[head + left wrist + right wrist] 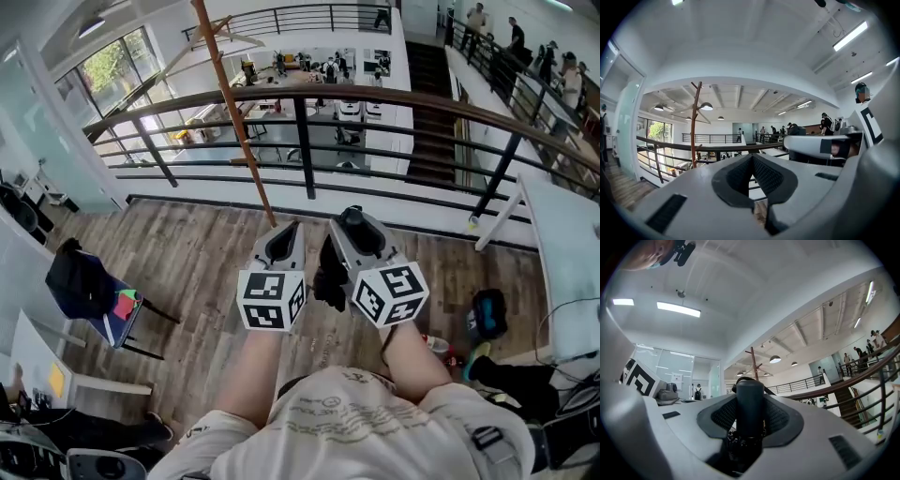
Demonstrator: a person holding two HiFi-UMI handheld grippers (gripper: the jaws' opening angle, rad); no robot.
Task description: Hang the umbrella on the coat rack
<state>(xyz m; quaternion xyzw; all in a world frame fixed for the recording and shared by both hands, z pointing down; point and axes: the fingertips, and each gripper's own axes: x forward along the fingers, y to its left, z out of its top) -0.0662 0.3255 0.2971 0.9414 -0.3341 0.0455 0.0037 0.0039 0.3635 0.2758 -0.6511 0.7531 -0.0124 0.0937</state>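
right gripper point(354, 223) grips the umbrella point(750, 404) by its handle, left gripper point(284, 236) closed on nothing. coat rack point(234, 103) sits well apart, upper left: hanging's all still to come.

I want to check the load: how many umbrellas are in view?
1. The umbrella is clamped in the right gripper; the left gripper is shut and empty. None other shows.

The umbrella point(750, 404) is black and folded. Its stubby cylindrical handle is clamped between the pads of the right tool point(356, 225), and the bundled canopy hangs below. The coat rack point(234, 103), a slim brown wooden pole with angled branch pegs, stands at eleven o'clock by the railing point(309, 94).
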